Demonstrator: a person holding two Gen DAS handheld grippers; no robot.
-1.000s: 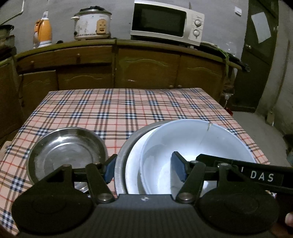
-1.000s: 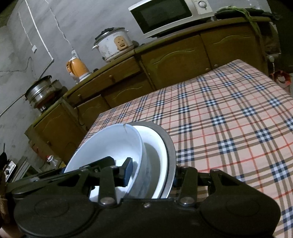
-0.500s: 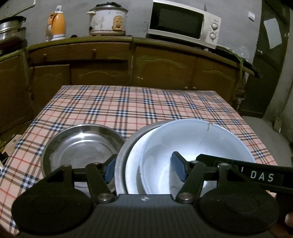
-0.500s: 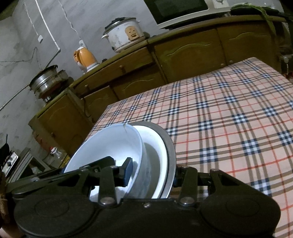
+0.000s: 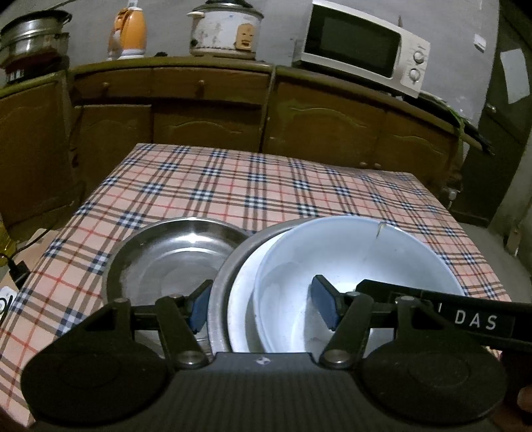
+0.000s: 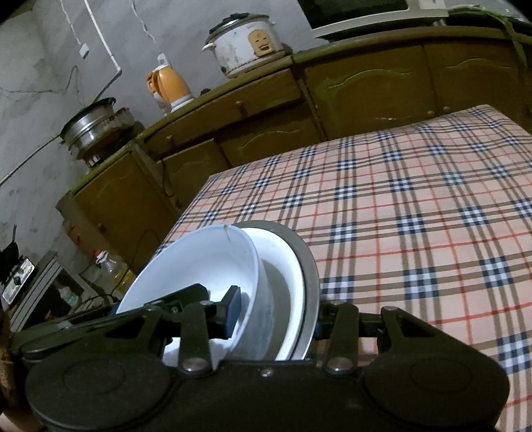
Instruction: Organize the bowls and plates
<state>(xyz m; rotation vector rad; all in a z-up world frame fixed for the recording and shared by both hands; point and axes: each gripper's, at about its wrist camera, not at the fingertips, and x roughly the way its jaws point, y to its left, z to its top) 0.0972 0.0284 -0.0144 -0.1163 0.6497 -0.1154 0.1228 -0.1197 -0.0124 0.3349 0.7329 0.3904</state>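
Black plastic frames both views at the near edge. The left gripper [image 5: 262,310] has its blue pads [image 5: 324,307] set across the near left edge of a nested stack: one pad outside the steel rim, the other inside the white bowl, jaws clamped on the stack. The right gripper [image 6: 276,315] grips the same stack from the opposite side, one pad inside the bowl and the other hidden behind the steel rim, jaws likewise clamped on it.

The stack consists of a deep white bowl [image 5: 359,262] with a thin dark crack at its rim at 12 o'clock, seated in a shallow white plate [image 5: 246,295], which in turn sits in a round stainless steel dish [image 5: 221,285]. In the right wrist view the stack tilts, its far edge overlapping the plaid cloth; whether it touches the cloth cannot be told.

At 9 o'clock of the stack, a second empty round stainless steel plate [image 5: 173,262] lies flat on the table's pink, navy and red plaid tablecloth [image 5: 259,186], its right edge hidden behind the stack.

Beyond the table at 12 o'clock stands a brown wooden cabinet run [image 5: 212,109]. On its top, from 10 to 1 o'clock: a steel pot [image 5: 33,35], an orange kettle [image 5: 128,33], a white rice cooker [image 5: 226,30] and a white microwave oven [image 5: 362,46].
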